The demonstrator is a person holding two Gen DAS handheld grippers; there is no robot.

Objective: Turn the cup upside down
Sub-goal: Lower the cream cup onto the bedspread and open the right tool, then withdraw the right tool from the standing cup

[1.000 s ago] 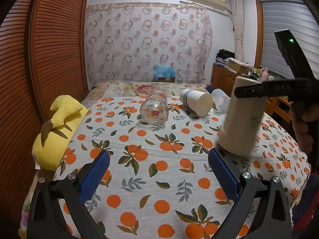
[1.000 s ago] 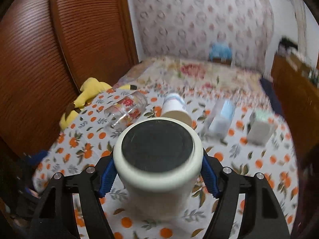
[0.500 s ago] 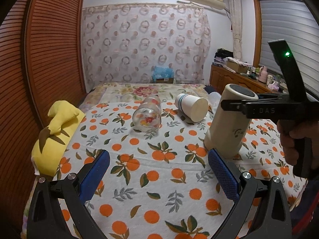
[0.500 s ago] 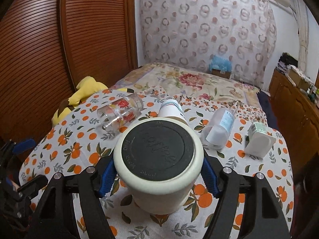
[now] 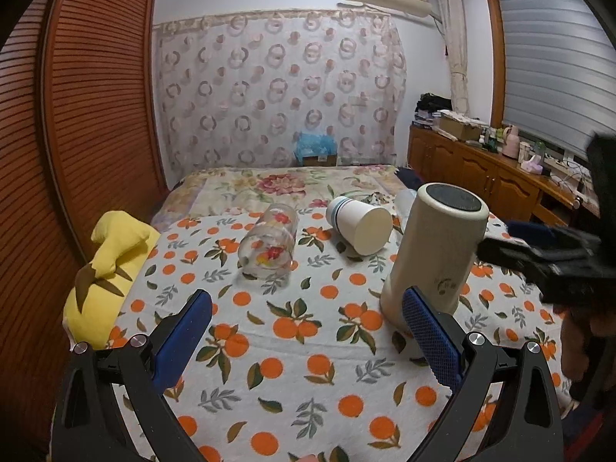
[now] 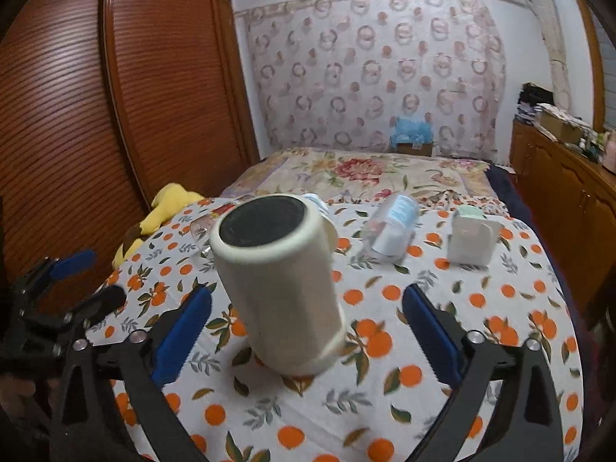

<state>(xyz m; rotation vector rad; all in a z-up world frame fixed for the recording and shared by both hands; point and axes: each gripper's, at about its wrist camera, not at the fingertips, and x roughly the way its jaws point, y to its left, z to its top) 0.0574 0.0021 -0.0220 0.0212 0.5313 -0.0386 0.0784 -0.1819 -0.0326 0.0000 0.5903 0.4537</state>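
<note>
A tall cream cup stands upside down on the orange-print bedcover, dark base up, leaning a little. It also shows in the right wrist view. My right gripper is open, with its blue pads apart from the cup on both sides. In the left wrist view it shows as a black blur right of the cup. My left gripper is open and empty, low over the cover's front, with its right pad in front of the cup's foot.
A clear glass and a paper cup lie on their sides behind. A plastic bottle lies on its side and a white box stands at the right. A yellow plush toy lies at the left edge. Wooden doors stand at the left.
My right gripper has set the cream cup down on the cover, opened and drawn back from it. The left gripper has stayed open and nearly still.
</note>
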